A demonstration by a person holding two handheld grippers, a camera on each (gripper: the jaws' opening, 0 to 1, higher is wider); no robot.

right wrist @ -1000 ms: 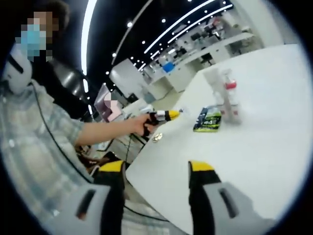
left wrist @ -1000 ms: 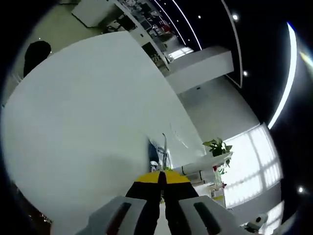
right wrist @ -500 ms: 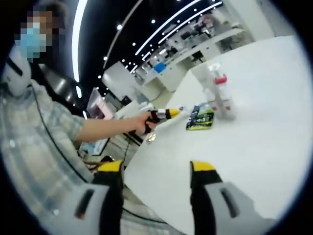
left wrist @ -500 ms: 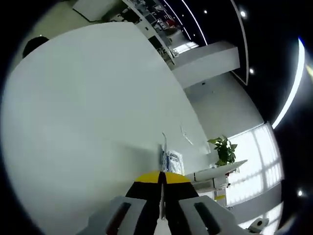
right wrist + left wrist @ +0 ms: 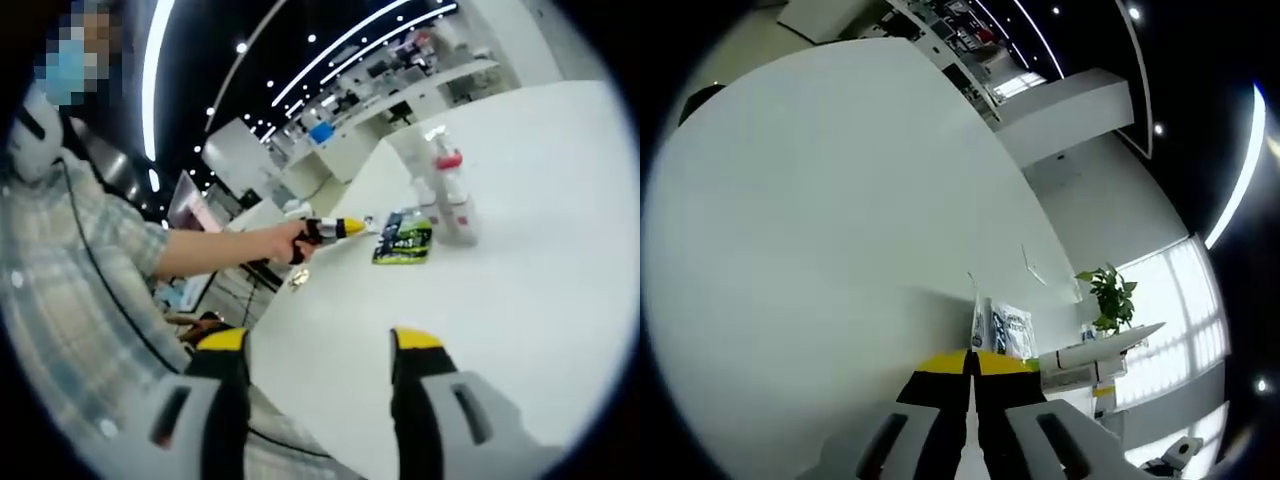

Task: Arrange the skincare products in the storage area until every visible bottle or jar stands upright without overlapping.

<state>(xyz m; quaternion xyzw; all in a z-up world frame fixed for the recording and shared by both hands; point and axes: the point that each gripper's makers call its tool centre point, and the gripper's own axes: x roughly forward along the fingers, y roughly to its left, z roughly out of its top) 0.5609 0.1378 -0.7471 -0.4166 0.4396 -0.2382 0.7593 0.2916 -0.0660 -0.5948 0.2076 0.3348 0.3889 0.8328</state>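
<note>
Hovering wide-spread, right hand-held gripper (image 5: 318, 345); left hand-held gripper (image 5: 971, 362) pressed together. Standing at one o'clock on white table (image 5: 540, 270): clear pump bottles (image 5: 450, 200) beside green sachet (image 5: 402, 237). Risking toppling them by sweeping in carelessly.

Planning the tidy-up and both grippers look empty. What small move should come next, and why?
Probably ease the left gripper forward and open it: its fingers are shut just short of the green packet lying flat on the white table beside the red-capped bottle.
</note>
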